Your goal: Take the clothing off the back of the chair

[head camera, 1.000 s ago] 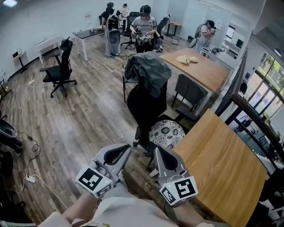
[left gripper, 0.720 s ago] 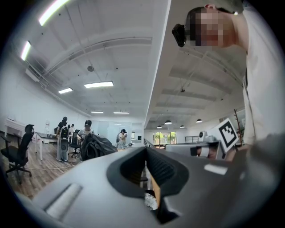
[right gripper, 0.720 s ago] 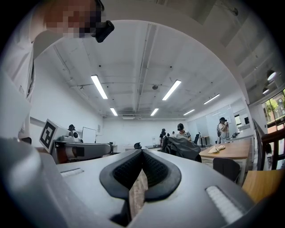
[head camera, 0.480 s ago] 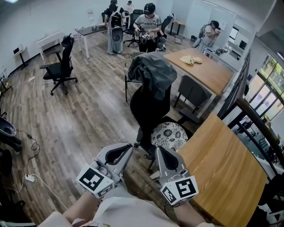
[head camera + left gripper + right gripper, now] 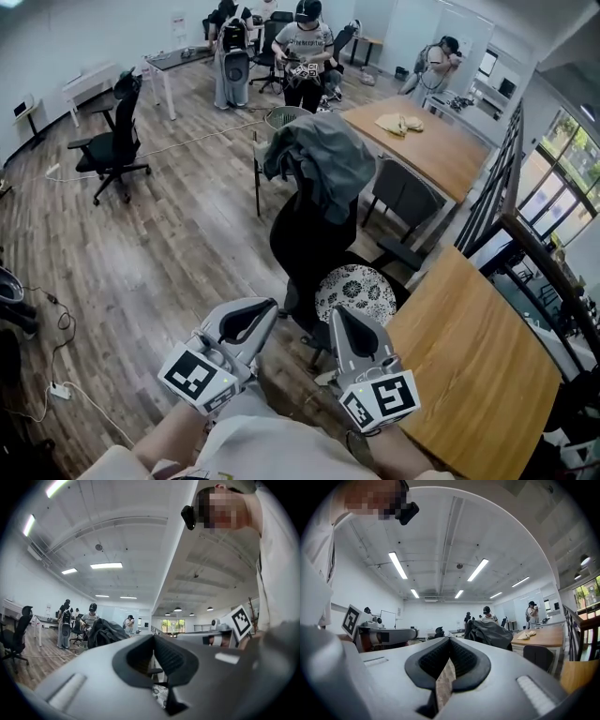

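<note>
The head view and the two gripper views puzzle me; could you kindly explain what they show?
No robot here: a person carries a hand-held grasping tool in each hand. The head view looks down from the person's head at the left tool and right tool, each bearing a marker cube. The other two pictures come from cameras riding on each tool, looking along its jaws. Both tools are shut and empty. Ahead, a grey garment hangs over the back of a black chair, beside a wooden table.

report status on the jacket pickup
Shut and empty: left tongs, right tongs. Both short of the chair; jacket draped over its back, untouched. Wooden table close on the right.
</note>
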A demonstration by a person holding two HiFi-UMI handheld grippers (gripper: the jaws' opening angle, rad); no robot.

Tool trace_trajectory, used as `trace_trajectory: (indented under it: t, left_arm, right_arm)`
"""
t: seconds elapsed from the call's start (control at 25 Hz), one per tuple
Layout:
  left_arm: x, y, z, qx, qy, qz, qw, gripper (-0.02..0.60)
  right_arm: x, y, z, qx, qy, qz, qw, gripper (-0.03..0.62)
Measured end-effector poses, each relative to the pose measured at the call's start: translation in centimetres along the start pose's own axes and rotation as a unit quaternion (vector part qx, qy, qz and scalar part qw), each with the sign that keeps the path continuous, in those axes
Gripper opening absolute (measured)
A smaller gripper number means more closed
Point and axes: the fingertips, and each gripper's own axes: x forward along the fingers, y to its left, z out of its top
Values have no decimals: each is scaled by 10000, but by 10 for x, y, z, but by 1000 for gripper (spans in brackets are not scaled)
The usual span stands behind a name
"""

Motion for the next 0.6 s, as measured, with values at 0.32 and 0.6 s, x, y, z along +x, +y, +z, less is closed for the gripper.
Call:
trace_trajectory:
  t: [0.32, 0.6]
  left_arm:
    - [51, 97, 19, -44, 18, -113, 9999, 2]
    - [93, 171, 33, 19, 49, -320, 9995, 2]
  right_arm:
    - [99, -27, 21, 1, 61, -188, 9998, 0]
    - [183, -46, 34, 35, 13, -292, 9996, -1]
